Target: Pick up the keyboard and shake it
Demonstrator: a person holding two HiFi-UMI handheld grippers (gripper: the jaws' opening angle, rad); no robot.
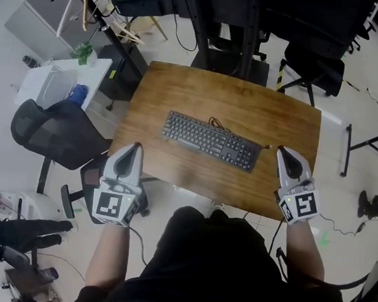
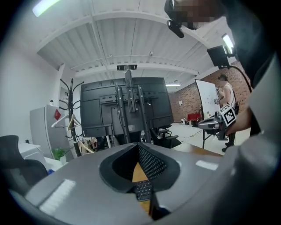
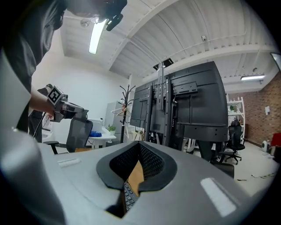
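A black keyboard [image 1: 210, 140] lies at a slant in the middle of the wooden table [image 1: 180, 91], its cable curling behind it. My left gripper [image 1: 136, 147] hovers at the table's near left edge, shut and empty, some way short of the keyboard's left end. My right gripper [image 1: 284, 152] is at the near right edge, also shut and empty, a little right of the keyboard's right end. Through each gripper's own view, a sliver of the keyboard [image 2: 143, 190] [image 3: 127, 197] shows in the gap below the closed jaws.
A black mesh office chair [image 1: 54, 130] stands left of the table beside a white side table [image 1: 57, 81] with a blue object. A monitor stand [image 1: 225, 26] rises behind the table. A black chair [image 1: 310, 65] stands at the far right. Cables run across the floor.
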